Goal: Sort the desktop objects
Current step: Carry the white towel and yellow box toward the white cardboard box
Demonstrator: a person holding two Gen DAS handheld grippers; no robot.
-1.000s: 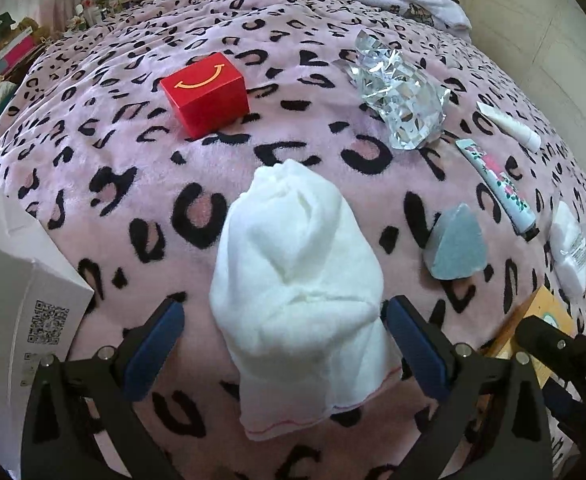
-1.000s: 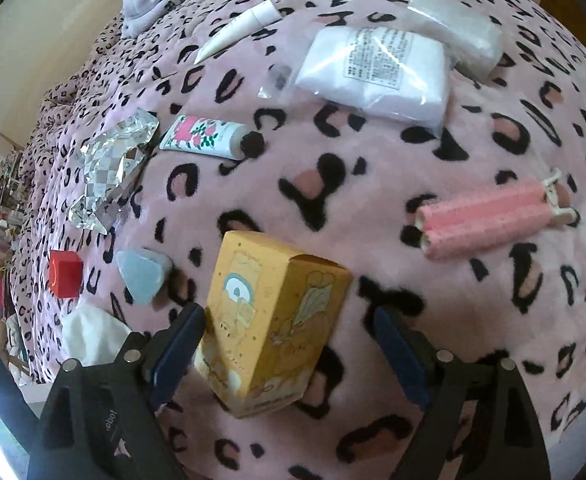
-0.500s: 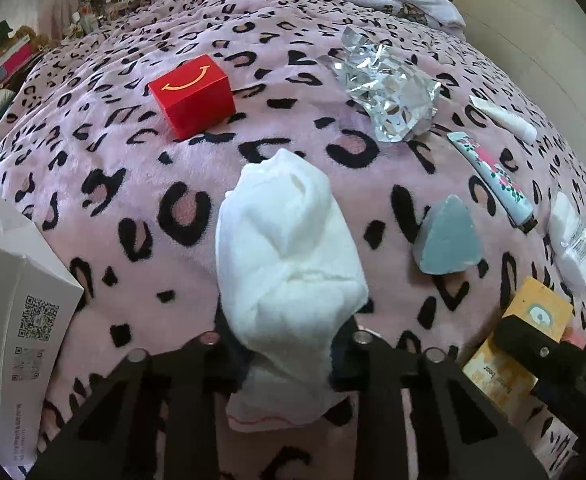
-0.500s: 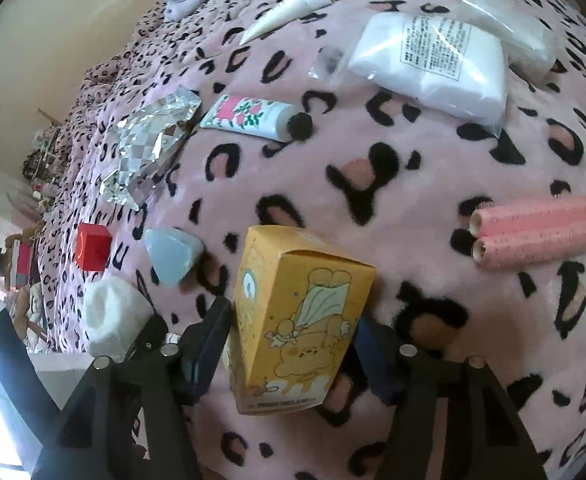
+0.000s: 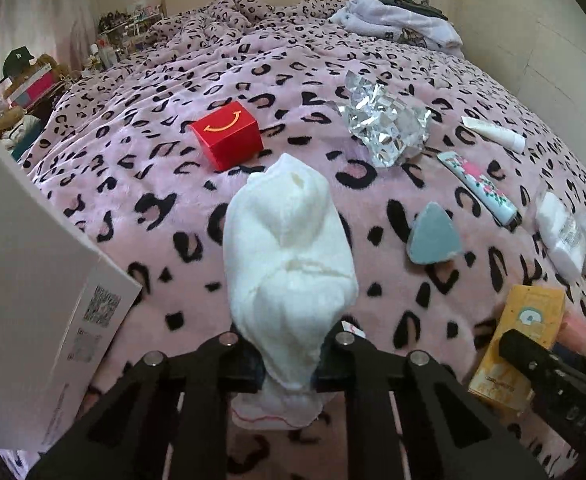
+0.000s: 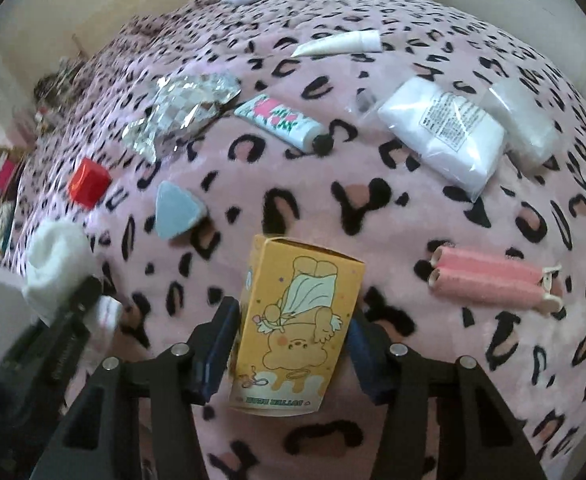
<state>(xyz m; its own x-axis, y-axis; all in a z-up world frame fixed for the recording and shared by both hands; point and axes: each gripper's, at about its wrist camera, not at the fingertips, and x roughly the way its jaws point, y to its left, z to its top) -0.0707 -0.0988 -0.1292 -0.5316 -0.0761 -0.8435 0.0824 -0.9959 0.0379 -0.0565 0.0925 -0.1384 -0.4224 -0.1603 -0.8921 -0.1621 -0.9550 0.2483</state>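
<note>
1. Since a second ago: both tongs closed in from wide apart, and towel and box lifted a little, tipped up off the bed [image 5: 141, 216].
2. Left tongs [image 5: 289, 364]: pinched tight on the near end of the white rolled towel [image 5: 289, 248], cloth bunched between the pads, hem hanging below them.
3. Towel's long axis: straight away from the tongs, far end raised and pointing toward the red box [image 5: 227, 134] with the yellow smile.
4. Right tongs [image 6: 293, 344]: jaws just closing, blue pads now pressed on both long sides of the yellow cartoon box [image 6: 297, 328].
5. Box's long axis: running away from the tongs, open top flap at the far end, printed figure upside down in the right wrist view.
6. Just beyond the towel, to its right: grey-blue triangular sponge [image 5: 433, 236], lying flat on the pink leopard-print cover.
7. Further out: crumpled silver foil wrap [image 5: 385, 128], floral tube [image 5: 477, 184] with a black cap, and plain white tube [image 5: 493, 132] past it.
8. Right of the yellow box: pair of pink hair rollers [image 6: 493, 276] lying side by side, well apart from it.
9. Beyond those: two white plastic-wrapped packs [image 6: 441, 132], touching each other.
10. Left edge of the left wrist view: white carton [image 5: 33, 280] with a QR code label.
11. Far end of the bed: heap of pale clothes [image 5: 401, 24].
</note>
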